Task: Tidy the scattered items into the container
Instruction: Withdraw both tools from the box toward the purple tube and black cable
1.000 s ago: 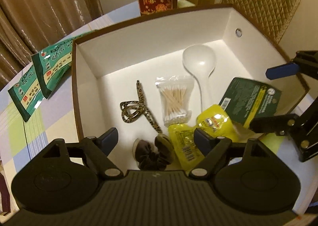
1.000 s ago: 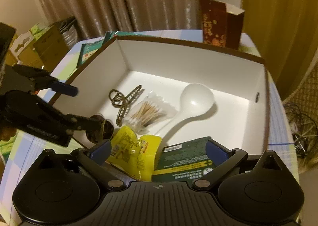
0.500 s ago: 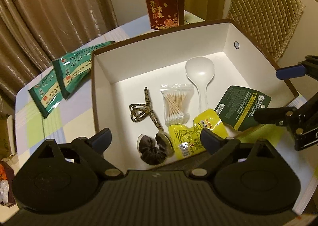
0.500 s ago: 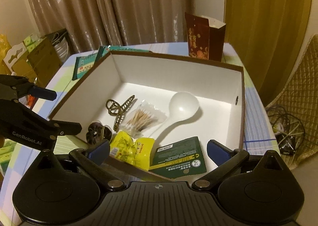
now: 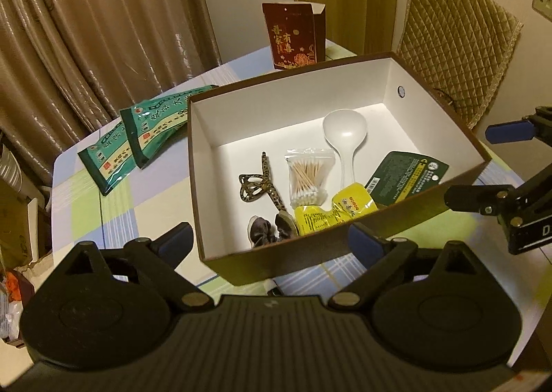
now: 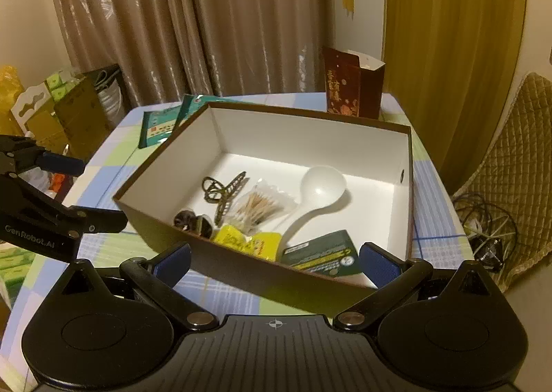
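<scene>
Your left gripper (image 5: pixel 270 242) hangs over the near corner of the box (image 5: pixel 427 88), its blue-padded fingers spread wide with nothing between them. Your right gripper (image 6: pixel 274 259) sits at the near wall of the box (image 6: pixel 410 150), also spread wide and empty. Each gripper shows in the other's view: the right one (image 5: pixel 483 166) beside the box's right wall, the left one (image 6: pixel 86 192) off the box's left corner, both apart from the cardboard.

Inside the box, on the white floor, you have a white spoon (image 5: pixel 345 140) lying with its bowl toward the far wall, and a bag of cotton swabs (image 5: pixel 308 176) just beside its handle. A leopard hair clip (image 5: pixel 260 181) lies left of the swabs. A dark scrunchie (image 5: pixel 265 231) sits against the near wall, next to a yellow pouch (image 5: pixel 331 214). A green card (image 5: pixel 405 176) leans against the near right wall, touching the pouch.

Outside the box, two green packets (image 5: pixel 138 143) lie overlapping on the checked tablecloth (image 5: pixel 114 205), the nearer one touching the box's far left corner. A red carton (image 5: pixel 295 35) stands upright behind the box. A quilted chair (image 5: pixel 455 47) stands past the table's right side, and curtains (image 6: pixel 193 19) hang behind.
</scene>
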{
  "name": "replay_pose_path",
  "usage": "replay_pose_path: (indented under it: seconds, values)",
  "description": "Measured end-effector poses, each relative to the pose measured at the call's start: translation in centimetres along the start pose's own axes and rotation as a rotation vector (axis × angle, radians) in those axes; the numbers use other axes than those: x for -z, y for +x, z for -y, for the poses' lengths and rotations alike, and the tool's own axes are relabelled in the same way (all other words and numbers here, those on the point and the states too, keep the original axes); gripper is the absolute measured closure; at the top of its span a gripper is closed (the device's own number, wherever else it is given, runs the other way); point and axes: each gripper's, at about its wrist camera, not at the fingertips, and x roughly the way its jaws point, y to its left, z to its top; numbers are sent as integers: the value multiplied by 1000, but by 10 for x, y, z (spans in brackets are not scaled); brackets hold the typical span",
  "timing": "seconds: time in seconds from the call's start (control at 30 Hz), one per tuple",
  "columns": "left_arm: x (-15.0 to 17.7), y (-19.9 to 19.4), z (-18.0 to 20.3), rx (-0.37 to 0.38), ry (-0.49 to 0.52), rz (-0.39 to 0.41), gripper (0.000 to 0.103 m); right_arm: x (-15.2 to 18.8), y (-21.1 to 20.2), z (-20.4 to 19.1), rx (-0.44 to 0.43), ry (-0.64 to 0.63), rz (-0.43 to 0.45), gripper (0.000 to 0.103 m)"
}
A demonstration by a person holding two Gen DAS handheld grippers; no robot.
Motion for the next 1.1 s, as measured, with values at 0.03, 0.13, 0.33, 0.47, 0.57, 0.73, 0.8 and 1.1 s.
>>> replay_pose_path:
  seconds: [0.03, 0.13, 0.33, 0.47, 0.57, 0.73, 0.8, 1.1]
  values:
    - [3, -4, 1, 0, -3, 4, 8, 2, -2, -2, 0, -1, 2, 2]
    - [11, -13, 2, 5, -9, 11, 7, 7, -9, -7, -4, -4, 4, 2]
    - [27, -24, 4, 2, -15, 9, 7, 19, -16, -16, -8, -4, -1, 2]
    - [39, -29, 3, -7, -20, 8, 7, 29, -19, -17, -8, 9, -16, 2]
    - [49, -31, -1, -14, -31, -2, 7, 38, -20, -17, -2, 21, -33, 2]
    - [64, -32, -7, -33, -48, -22, 7, 50, -21, -14, 5, 47, -56, 2]
    - [69, -33, -8, -39, -54, -26, 7, 55, -22, -14, 6, 52, -62, 2]
    - [87, -30, -5, -35, -68, -50, 7, 72, -11, -19, 7, 44, -119, 2]
